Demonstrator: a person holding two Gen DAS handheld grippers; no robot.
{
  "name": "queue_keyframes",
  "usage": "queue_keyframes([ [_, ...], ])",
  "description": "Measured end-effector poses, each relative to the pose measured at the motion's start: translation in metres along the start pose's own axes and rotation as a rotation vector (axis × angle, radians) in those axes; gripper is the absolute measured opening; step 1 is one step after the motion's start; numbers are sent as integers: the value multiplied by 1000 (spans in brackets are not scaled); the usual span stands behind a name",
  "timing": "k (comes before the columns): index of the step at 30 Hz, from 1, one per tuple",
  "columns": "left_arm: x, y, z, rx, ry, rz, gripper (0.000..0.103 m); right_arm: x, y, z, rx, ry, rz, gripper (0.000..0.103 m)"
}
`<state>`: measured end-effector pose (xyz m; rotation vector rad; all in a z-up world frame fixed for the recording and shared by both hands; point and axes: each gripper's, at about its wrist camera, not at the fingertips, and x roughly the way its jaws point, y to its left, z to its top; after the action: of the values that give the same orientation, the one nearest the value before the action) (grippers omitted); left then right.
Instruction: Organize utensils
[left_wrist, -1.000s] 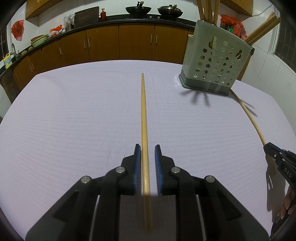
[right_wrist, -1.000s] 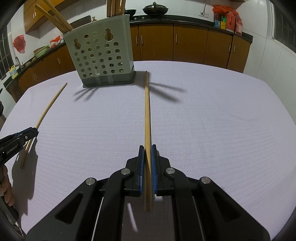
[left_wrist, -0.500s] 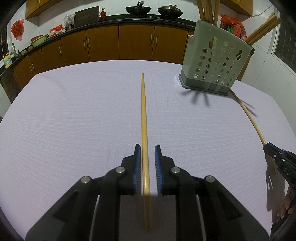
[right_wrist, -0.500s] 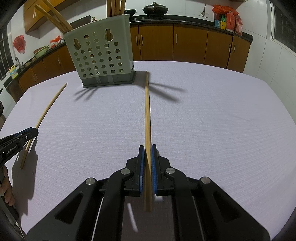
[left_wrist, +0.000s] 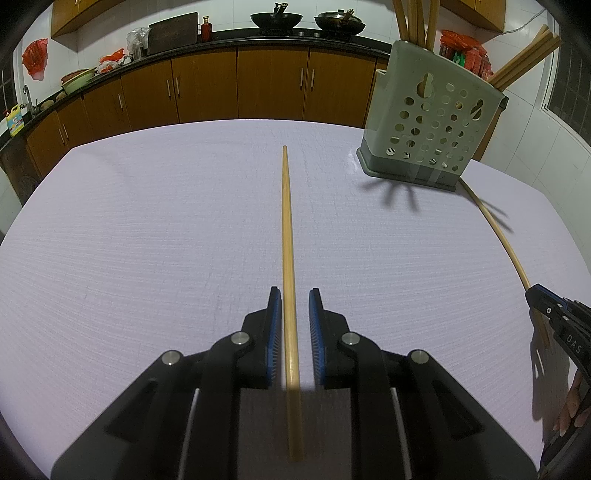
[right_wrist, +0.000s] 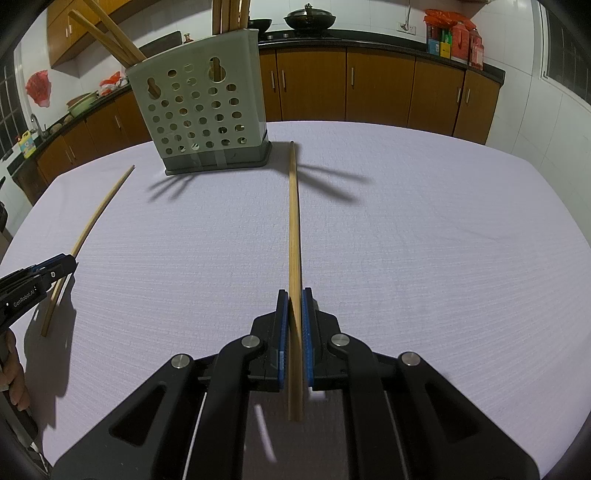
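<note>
From the left wrist, nothing has changed over the last second: the left gripper (left_wrist: 291, 314) has stayed put, its jaws slightly apart around a chopstick (left_wrist: 287, 236). A visible gap shows on each side of the stick, so whether it is pinched or merely straddled is hard to tell. The chopstick runs straight ahead toward the far edge of the table (left_wrist: 110, 229). The perforated utensil holder (left_wrist: 428, 125), already stocked with upright chopsticks, stands near the far right corner. At the right edge the right gripper (left_wrist: 535, 295) clamps a second chopstick (left_wrist: 498, 236), whose far tip reaches the holder's base.

From the right wrist, the right gripper (right_wrist: 292, 317) is likewise unmoved, its blue pads (right_wrist: 282, 332) squeezed tight on the chopstick (right_wrist: 293, 221), which points toward the holder's (right_wrist: 199, 110) near corner. The left gripper (right_wrist: 66, 260) sits at the left edge with the other chopstick (right_wrist: 99, 210) passing under its tip.

The stillness suggests a pause with both sticks in hand before they go into the holder. The table between grippers and holder is bare; the sticks already inside and leaning outward could crowd the opening.
</note>
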<state>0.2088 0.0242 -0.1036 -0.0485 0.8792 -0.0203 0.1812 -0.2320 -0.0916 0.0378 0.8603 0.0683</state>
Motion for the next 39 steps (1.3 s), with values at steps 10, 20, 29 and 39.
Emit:
queue_keyframes([
  [10, 0, 0, 0, 0, 0, -1, 17, 0, 0, 0, 0, 0, 0, 8],
  [20, 0, 0, 0, 0, 0, -1, 17, 0, 0, 0, 2, 0, 2, 8],
  [29, -1, 1, 0, -2, -1, -10, 17, 0, 0, 1, 3, 0, 4, 8],
  [39, -17, 2, -7, 52, -7, 3, 8, -11, -6, 2, 37, -48, 24, 8],
])
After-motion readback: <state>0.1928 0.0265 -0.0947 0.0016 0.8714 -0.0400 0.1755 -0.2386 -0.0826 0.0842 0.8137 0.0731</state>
